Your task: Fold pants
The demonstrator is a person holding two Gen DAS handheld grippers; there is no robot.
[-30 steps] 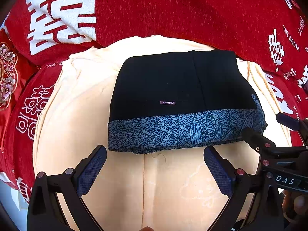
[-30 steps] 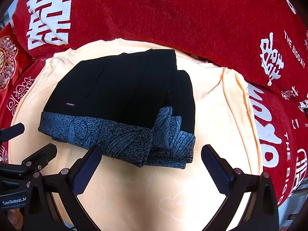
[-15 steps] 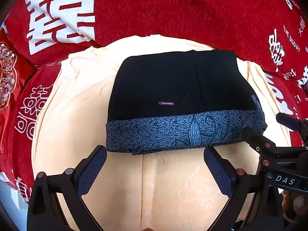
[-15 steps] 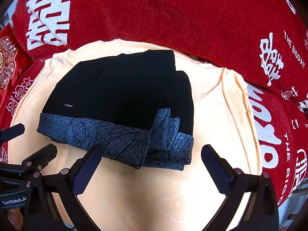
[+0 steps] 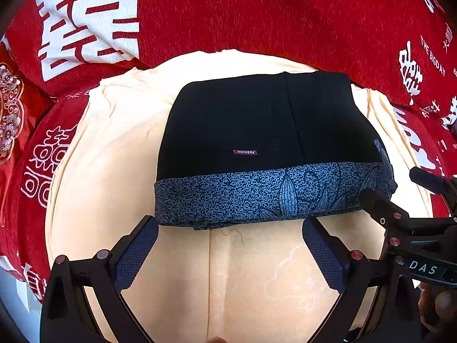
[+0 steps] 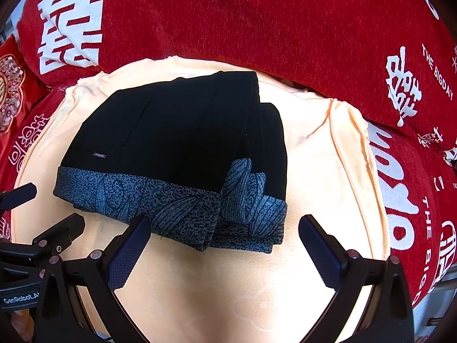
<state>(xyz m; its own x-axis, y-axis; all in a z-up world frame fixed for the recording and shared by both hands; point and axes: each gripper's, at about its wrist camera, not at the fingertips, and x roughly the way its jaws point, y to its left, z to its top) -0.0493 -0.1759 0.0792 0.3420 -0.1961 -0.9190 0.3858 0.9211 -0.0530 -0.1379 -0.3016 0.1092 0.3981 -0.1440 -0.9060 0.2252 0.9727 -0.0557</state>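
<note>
1. Nearest, bottom of each frame: my left gripper (image 5: 230, 253) and my right gripper (image 6: 225, 253), both spread wide, nothing between the textured blue pads (image 5: 134, 257). Each hangs just short of the garment's near edge. In the left view my right gripper intrudes at the right edge, its tip close to the bundle's right corner.
2. Centre of both frames: the black pants with a grey-blue leaf-print band (image 5: 265, 148), folded into a compact stack, band toward me, small woven label (image 5: 245, 152) on top.
3. They lie on a pale peach plush mat (image 5: 257, 280).
4. Far, top of frame: red cushions with white characters (image 5: 228, 14).
5. Judgement: folding looks nearly done. The right end shows loose stepped layers (image 6: 251, 200); best to square those gently, or leave without snagging.
6. Count: one pants bundle, one label, two grippers, one mat.
</note>
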